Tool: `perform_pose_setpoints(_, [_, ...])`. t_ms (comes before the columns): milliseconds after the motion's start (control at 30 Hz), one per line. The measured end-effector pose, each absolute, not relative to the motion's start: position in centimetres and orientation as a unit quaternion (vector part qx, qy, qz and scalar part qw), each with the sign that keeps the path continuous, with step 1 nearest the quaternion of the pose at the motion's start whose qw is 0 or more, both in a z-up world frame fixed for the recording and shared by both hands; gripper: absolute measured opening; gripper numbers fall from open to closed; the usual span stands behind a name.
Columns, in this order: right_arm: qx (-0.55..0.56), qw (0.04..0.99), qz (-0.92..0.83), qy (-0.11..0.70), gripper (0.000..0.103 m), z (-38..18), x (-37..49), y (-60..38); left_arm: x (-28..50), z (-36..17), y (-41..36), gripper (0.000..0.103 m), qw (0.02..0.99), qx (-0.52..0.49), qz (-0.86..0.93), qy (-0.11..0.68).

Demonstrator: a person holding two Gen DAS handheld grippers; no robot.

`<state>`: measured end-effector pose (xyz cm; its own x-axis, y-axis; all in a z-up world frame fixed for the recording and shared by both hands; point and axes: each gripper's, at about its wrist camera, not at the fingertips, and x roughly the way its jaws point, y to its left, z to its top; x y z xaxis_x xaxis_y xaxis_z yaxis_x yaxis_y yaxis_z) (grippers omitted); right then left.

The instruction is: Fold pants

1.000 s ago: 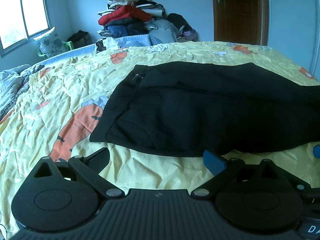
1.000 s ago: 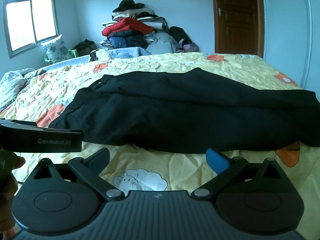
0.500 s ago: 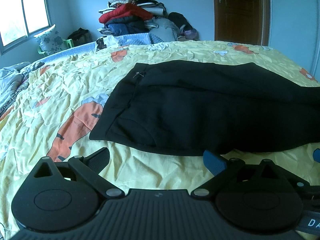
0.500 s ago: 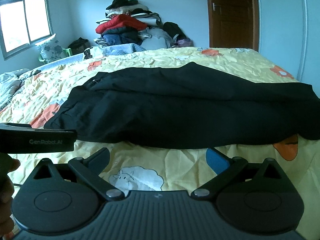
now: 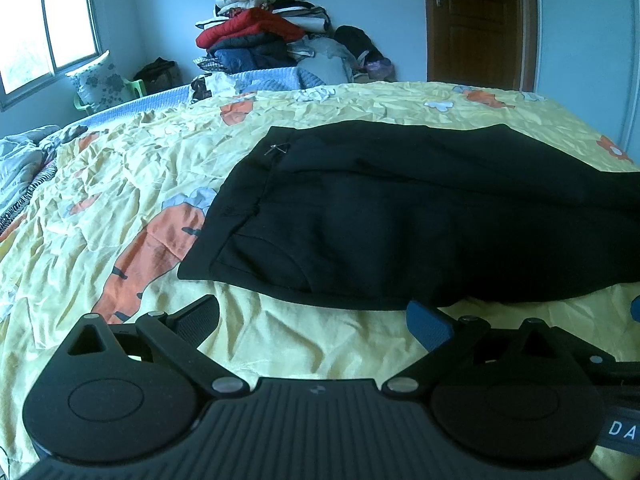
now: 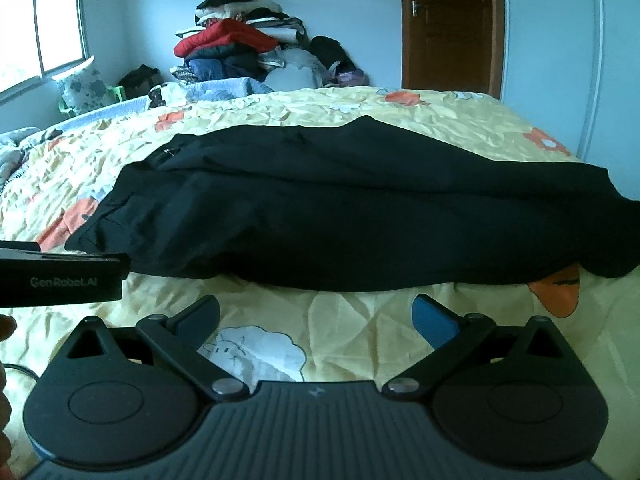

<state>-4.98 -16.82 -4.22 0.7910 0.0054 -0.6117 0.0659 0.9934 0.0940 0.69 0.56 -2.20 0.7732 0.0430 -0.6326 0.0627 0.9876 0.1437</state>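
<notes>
In the left wrist view the black pants (image 5: 400, 216) lie flat across the yellow patterned bedsheet (image 5: 120, 184), and only here the waistband end shows plainly, with a small metal clasp near its far corner; the leg ends run off the right edge. The left gripper (image 5: 312, 316) hovers just short of the near hem, its jaws spread wide with nothing between them. Beyond the bed stand a pile of folded clothes (image 5: 260, 36), a window (image 5: 44, 28) and a brown door (image 5: 476, 20). The right wrist view takes in the whole length of the pants (image 6: 360, 216), down to the leg end at the right, which covers part of an orange print. The right gripper (image 6: 316, 316) is likewise wide open and empty, low over the sheet near the hem. At its left edge the body of the left gripper (image 6: 60, 284) pokes in, with fingertips of a hand (image 6: 5, 328) below it.
</notes>
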Motion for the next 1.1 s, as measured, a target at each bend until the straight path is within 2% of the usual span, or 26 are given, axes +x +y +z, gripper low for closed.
perform_pose_setpoints(733, [0.045,0.951,-0.021,0.304,0.103,-3.7,-4.9,-17.0,0.8,-2.6,0.8,0.102,0.937,0.073,-0.001,0.34])
perform_pose_setpoints(1000, [-0.012,0.969,0.018,0.247,0.103,-2.9,-5.6,-16.0,1.6,-3.1,1.8,0.102,0.935,0.076,0.015,0.345])
perform_pose_setpoints(1100, [-0.002,0.969,0.03,0.244,0.103,-2.4,-5.3,-16.1,1.9,-3.2,2.3,0.102,0.934,0.072,0.022,0.348])
